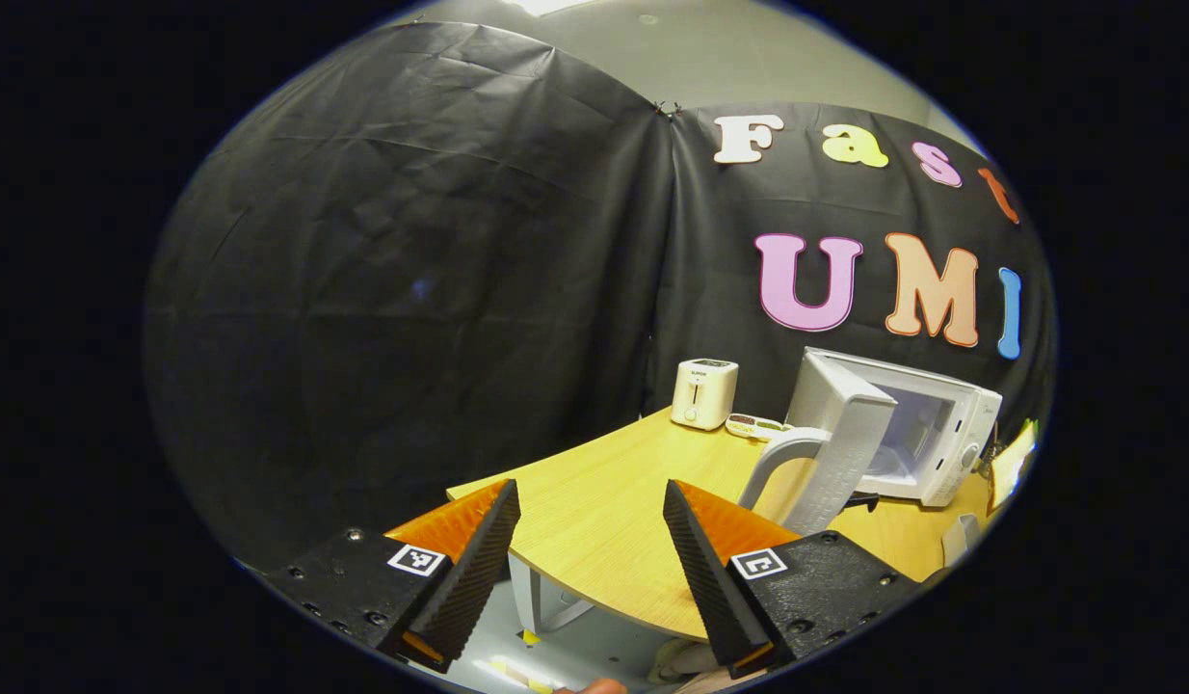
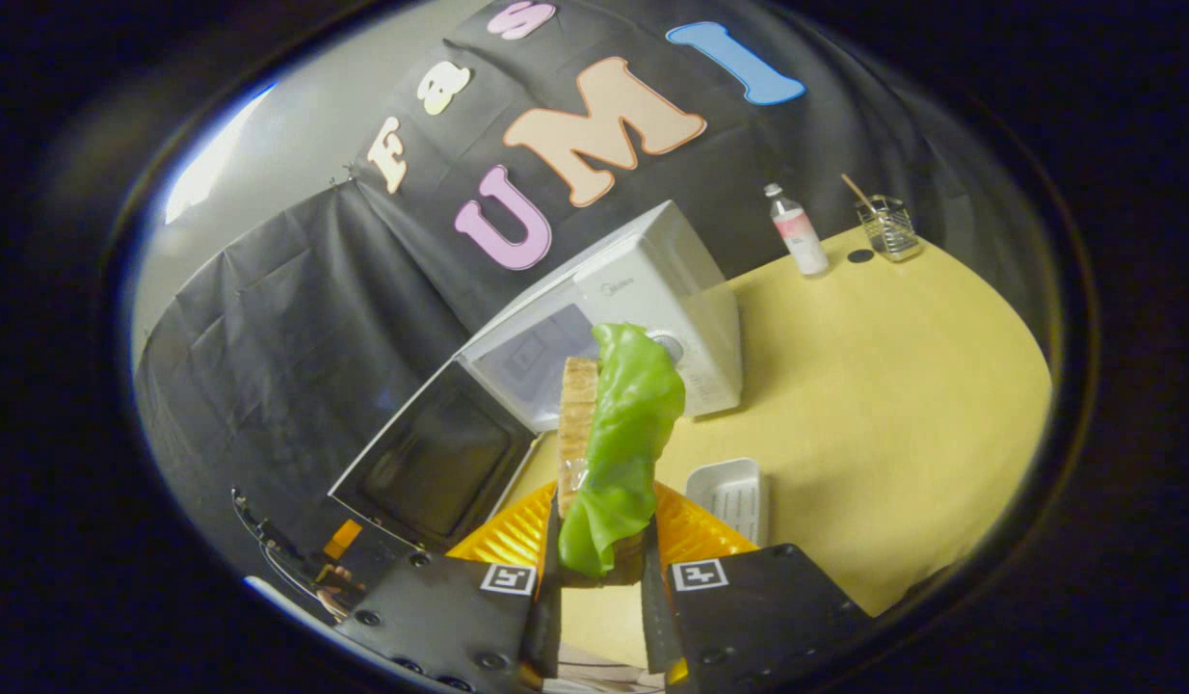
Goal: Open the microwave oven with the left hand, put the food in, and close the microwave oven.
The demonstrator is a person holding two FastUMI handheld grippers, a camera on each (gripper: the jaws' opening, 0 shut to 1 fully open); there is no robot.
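The right gripper (image 2: 599, 569) pinches a sandwich (image 2: 614, 453) of bread and green lettuce, held upright before the white microwave oven (image 2: 652, 289), whose door (image 2: 431, 463) hangs open over the worktop (image 2: 893, 386). The left gripper (image 1: 592, 540) is spread, holding nothing, near the worktop's edge.

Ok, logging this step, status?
Left hand-held gripper open, empty. Right hand-held gripper shut on sandwich. Microwave door open, path looks clear.
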